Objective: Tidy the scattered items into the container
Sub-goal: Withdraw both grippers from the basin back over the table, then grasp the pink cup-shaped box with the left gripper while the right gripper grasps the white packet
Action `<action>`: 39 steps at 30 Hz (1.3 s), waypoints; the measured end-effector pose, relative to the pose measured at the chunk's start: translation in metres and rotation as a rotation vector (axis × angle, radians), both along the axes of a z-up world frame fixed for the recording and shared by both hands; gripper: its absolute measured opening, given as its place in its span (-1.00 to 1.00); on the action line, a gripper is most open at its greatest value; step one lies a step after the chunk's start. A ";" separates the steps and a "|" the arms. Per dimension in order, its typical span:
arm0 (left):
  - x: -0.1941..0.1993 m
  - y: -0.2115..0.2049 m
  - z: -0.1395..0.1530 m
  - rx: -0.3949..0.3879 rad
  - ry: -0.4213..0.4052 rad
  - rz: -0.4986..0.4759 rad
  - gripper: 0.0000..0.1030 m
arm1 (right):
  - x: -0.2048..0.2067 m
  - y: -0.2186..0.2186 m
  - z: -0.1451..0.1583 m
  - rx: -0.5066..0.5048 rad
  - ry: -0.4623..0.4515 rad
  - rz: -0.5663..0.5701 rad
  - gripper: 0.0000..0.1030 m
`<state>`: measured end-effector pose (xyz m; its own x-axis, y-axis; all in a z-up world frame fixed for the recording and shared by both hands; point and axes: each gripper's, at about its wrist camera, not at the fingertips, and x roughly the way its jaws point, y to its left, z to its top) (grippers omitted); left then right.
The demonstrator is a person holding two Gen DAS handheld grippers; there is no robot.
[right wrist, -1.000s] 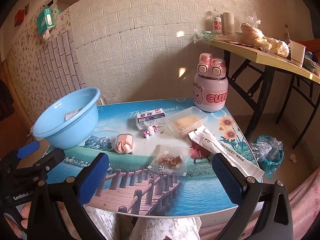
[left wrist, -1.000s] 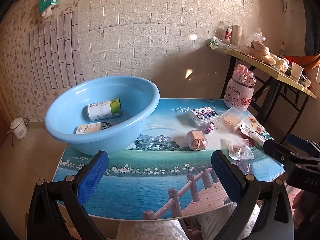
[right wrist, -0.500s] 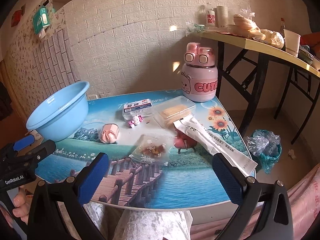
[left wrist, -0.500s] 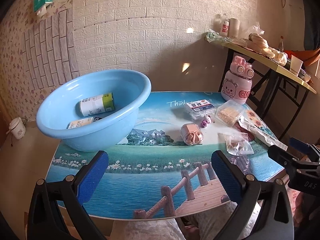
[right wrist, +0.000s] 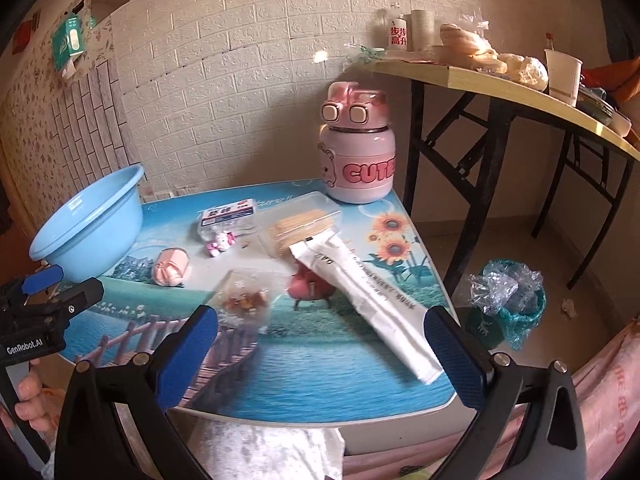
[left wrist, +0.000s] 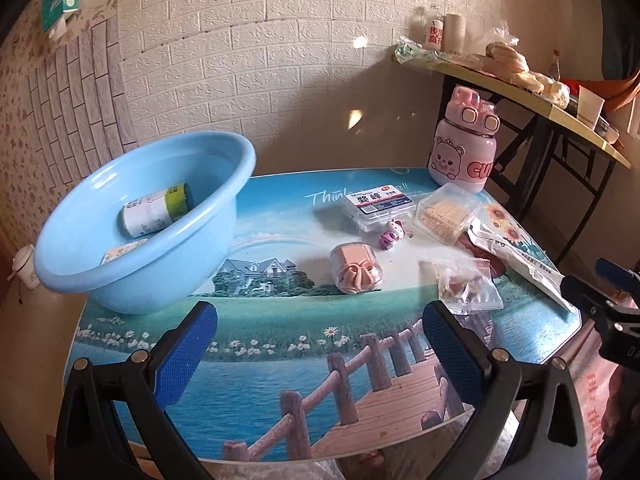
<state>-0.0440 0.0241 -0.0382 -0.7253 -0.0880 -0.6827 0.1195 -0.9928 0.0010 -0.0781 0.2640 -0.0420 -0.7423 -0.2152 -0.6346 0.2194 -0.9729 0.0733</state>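
A light blue basin (left wrist: pixel 120 216) (right wrist: pixel 88 228) stands at the table's left, holding a white-and-green bottle (left wrist: pixel 158 210) and a flat packet (left wrist: pixel 124 250). Scattered to its right lie a pink face-shaped case (left wrist: pixel 356 268) (right wrist: pixel 172 268), a small kitty figure (left wrist: pixel 392 236) (right wrist: pixel 220 242), a labelled clear box (left wrist: pixel 378 206) (right wrist: pixel 228 216), a toothpick box (left wrist: pixel 446 216) (right wrist: pixel 300 226), a clear snack bag (left wrist: pixel 466 286) (right wrist: pixel 244 298) and a long white pouch (right wrist: pixel 364 296) (left wrist: pixel 516 260). My left gripper (left wrist: pixel 320 354) and my right gripper (right wrist: pixel 322 356) are both open and empty, above the table's near edge.
A pink bear bottle (left wrist: pixel 464 152) (right wrist: pixel 358 152) stands at the table's back right. A yellow folding table (right wrist: pixel 500 84) with cups and bags is to the right. A green bin with plastic (right wrist: pixel 508 300) sits on the floor. A brick wall is behind.
Both grippers have drifted right, so the basin sits further left in both views. Jaws stay open. Nothing on the table has moved.
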 end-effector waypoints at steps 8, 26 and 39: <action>-0.029 0.008 -0.015 0.029 -0.049 -0.001 1.00 | -0.021 0.012 -0.013 -0.005 -0.019 0.012 0.99; -0.090 0.013 -0.047 0.076 -0.113 0.100 0.95 | -0.082 0.012 -0.049 0.058 -0.086 0.124 0.48; -0.109 0.027 -0.058 0.020 -0.194 0.053 0.44 | -0.110 -0.019 -0.055 0.162 -0.118 0.259 0.48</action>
<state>-0.1533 0.0506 -0.0962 -0.5748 -0.1071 -0.8113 0.1709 -0.9853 0.0090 -0.1876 0.2454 -0.0969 -0.5952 -0.2764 -0.7545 0.4599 -0.8872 -0.0378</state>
